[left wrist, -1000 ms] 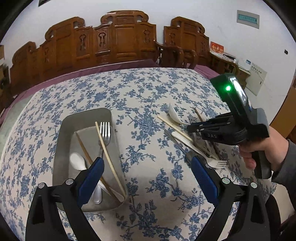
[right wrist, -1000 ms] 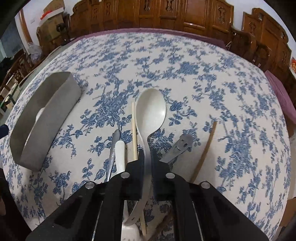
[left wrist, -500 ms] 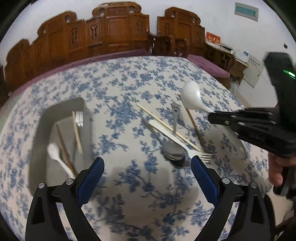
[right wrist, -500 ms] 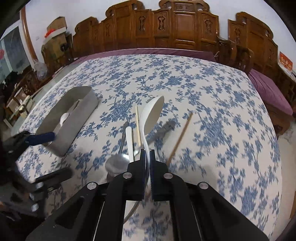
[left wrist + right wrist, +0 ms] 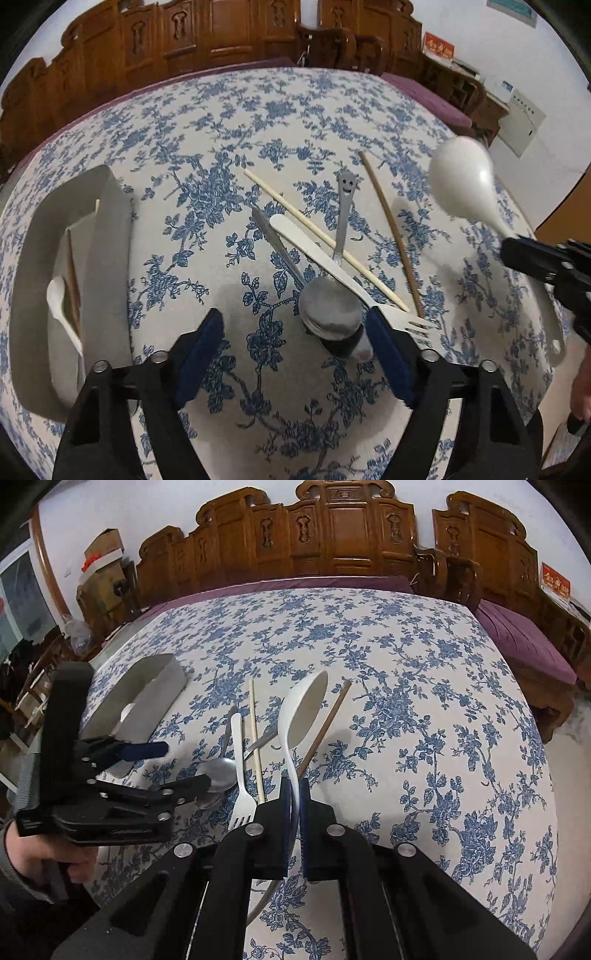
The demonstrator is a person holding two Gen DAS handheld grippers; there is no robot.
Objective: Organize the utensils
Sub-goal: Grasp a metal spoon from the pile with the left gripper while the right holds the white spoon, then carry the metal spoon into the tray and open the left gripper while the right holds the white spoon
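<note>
My right gripper [image 5: 294,797] is shut on the handle of a big white spoon [image 5: 304,712], held above the cloth; in the left wrist view this spoon [image 5: 463,181] hangs at the right. My left gripper [image 5: 295,354] hovers low over the utensil pile with its jaws closing. The bowl of a metal spoon [image 5: 330,306] lies between the pads, close to the right one, untouched. A white fork [image 5: 332,266], a pale chopstick [image 5: 321,236], a brown chopstick [image 5: 391,236] and a smiley-handled utensil [image 5: 345,206] lie there crossed. The steel tray [image 5: 107,229] holds a small white spoon and chopsticks.
A blue-flowered cloth covers the table [image 5: 406,709], with bare cloth to the right of the pile. Carved wooden chairs [image 5: 351,535] line the far edge. A person's hand [image 5: 40,853] holds the left gripper at the near left, beside the tray [image 5: 162,686].
The right gripper has lifted the white spoon off the pile and carried it up and right. The left gripper has swung from the tray to the pile, sunk lower, and narrowed its jaws.
</note>
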